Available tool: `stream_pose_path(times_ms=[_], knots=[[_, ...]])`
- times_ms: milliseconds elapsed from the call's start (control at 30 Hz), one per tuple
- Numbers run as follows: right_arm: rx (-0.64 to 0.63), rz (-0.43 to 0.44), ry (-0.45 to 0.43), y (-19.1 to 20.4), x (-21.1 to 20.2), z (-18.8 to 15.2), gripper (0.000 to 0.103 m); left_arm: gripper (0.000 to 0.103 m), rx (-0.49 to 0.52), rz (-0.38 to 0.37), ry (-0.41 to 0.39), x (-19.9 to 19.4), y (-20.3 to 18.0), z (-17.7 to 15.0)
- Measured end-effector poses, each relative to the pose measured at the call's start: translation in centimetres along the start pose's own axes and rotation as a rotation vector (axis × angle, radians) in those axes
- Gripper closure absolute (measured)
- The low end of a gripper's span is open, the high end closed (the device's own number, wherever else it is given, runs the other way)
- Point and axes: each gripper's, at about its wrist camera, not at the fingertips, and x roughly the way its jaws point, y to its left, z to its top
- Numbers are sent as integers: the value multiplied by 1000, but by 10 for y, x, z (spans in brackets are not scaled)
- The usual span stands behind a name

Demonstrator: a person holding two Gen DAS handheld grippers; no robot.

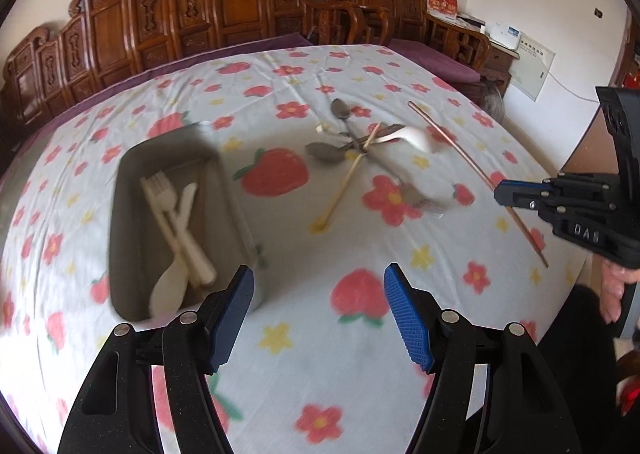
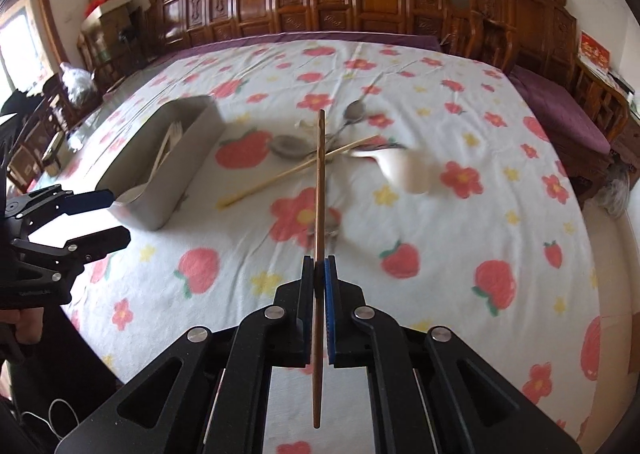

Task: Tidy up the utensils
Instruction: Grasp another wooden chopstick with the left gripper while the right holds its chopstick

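From the left wrist camera, the left gripper [image 1: 319, 310] stands open over the flower-and-strawberry printed cloth [image 1: 280, 338] covering the bench, with nothing between its blue-padded fingers [image 1: 408, 318]. Just beyond its left finger lies a grey rectangular tray [image 1: 132, 182] holding a white plastic fork [image 1: 160, 190], a white plastic knife [image 1: 188, 214] and a white plastic spoon [image 1: 170, 286], crossed over one another. Farther out, near the middle of the cloth, sits a loose heap: dark metal spoons [image 1: 340, 110], a white ladle-shaped soup spoon [image 1: 416, 138] and a pale bamboo chopstick [image 1: 348, 182] lying across them. At the right edge the right gripper [image 1: 500, 194] is closed on a thin reddish-brown wooden chopstick [image 1: 452, 138], which slants over the cloth.

From the right wrist camera, the right gripper [image 2: 319, 266] pinches the reddish-brown chopstick [image 2: 320, 174] between its pads; the stick runs straight ahead, its far tip above the heap of metal spoons [image 2: 288, 146] and the pale chopstick [image 2: 280, 176], its near end sticking out behind the fingers. The white soup spoon [image 2: 408, 170] lies to the right, blurred. The grey tray [image 2: 180, 162] sits to the left with white utensils inside, and the open left gripper [image 2: 116, 214] hovers near its closest corner.
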Motion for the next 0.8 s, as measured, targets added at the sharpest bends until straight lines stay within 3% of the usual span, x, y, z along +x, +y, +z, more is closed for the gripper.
stream_pose_path(times_ms=[200, 800], knots=[[16, 10, -11, -23, 0, 16, 97, 38, 21, -31, 39, 31, -17, 31], [9, 26, 39, -43, 27, 17, 97, 68, 21, -59, 173, 131, -25, 80]])
